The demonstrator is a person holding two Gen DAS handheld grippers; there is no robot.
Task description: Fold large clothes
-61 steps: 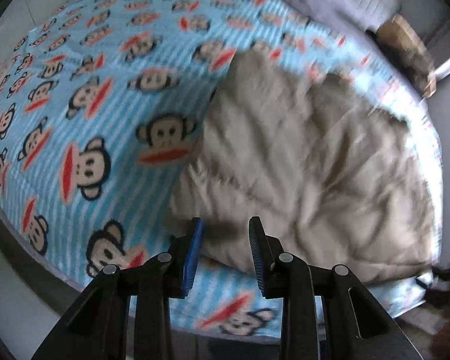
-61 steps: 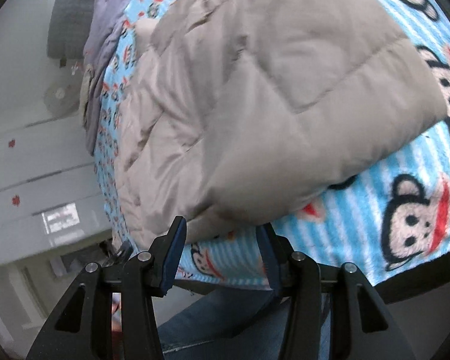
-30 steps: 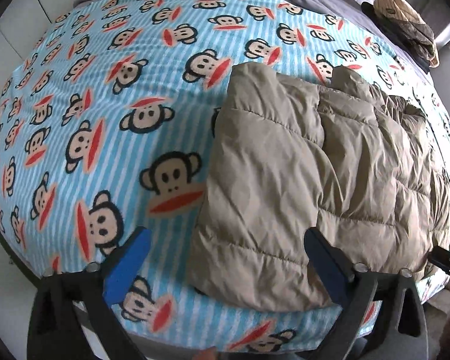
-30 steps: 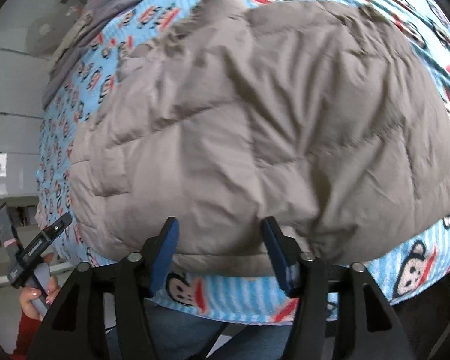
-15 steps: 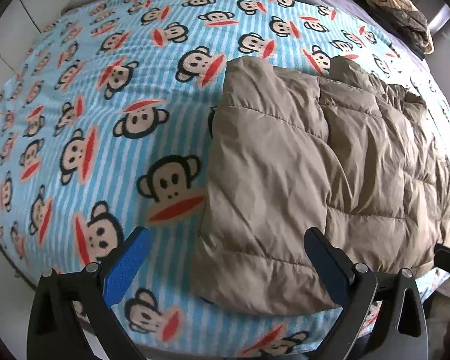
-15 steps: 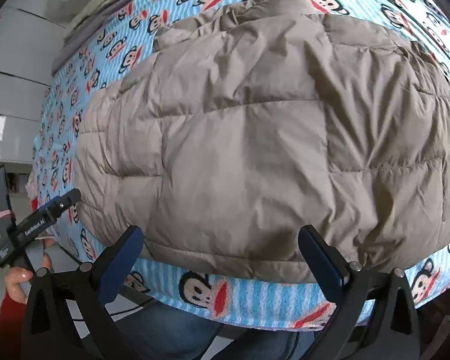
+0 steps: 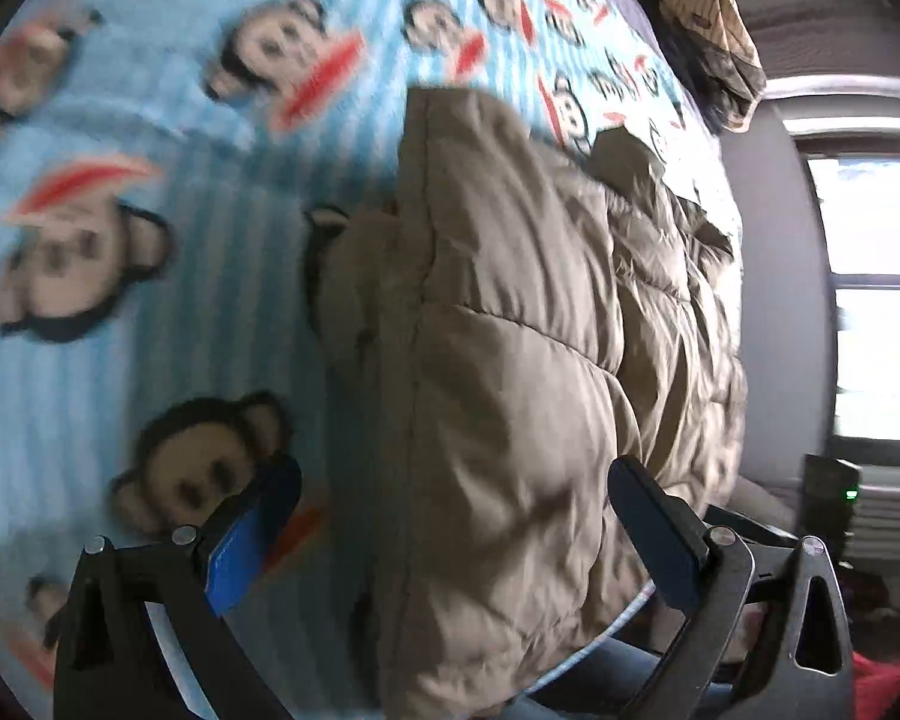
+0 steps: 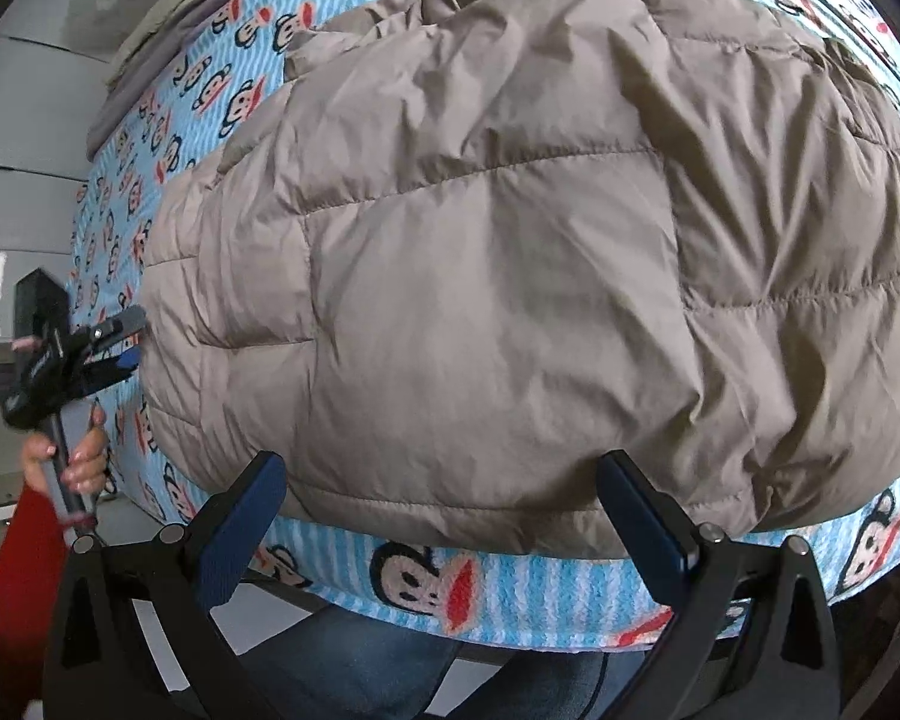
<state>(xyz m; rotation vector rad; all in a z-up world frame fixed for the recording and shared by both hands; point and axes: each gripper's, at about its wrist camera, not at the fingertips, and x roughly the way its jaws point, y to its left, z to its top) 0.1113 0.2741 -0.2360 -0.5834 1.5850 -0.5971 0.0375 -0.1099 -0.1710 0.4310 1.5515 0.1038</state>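
Observation:
A beige quilted puffer jacket lies folded on a blue monkey-print blanket over a bed. In the left wrist view the jacket fills the middle and right, seen from its left end. My left gripper is open and empty, low at the jacket's near left corner. My right gripper is open and empty, its jaws standing wide at the jacket's near hem. The left gripper also shows at the left in the right wrist view, by the jacket's left edge.
A brown patterned garment lies on grey bedding at the bed's far end. A bright window is at the right. A grey sheet lines the far left of the bed. My jeans stand against the bed's near edge.
Both grippers have opened wide and let go of the jacket. The left gripper has since dropped low and swung right toward the jacket's left end. The right gripper has moved closer to the hem.

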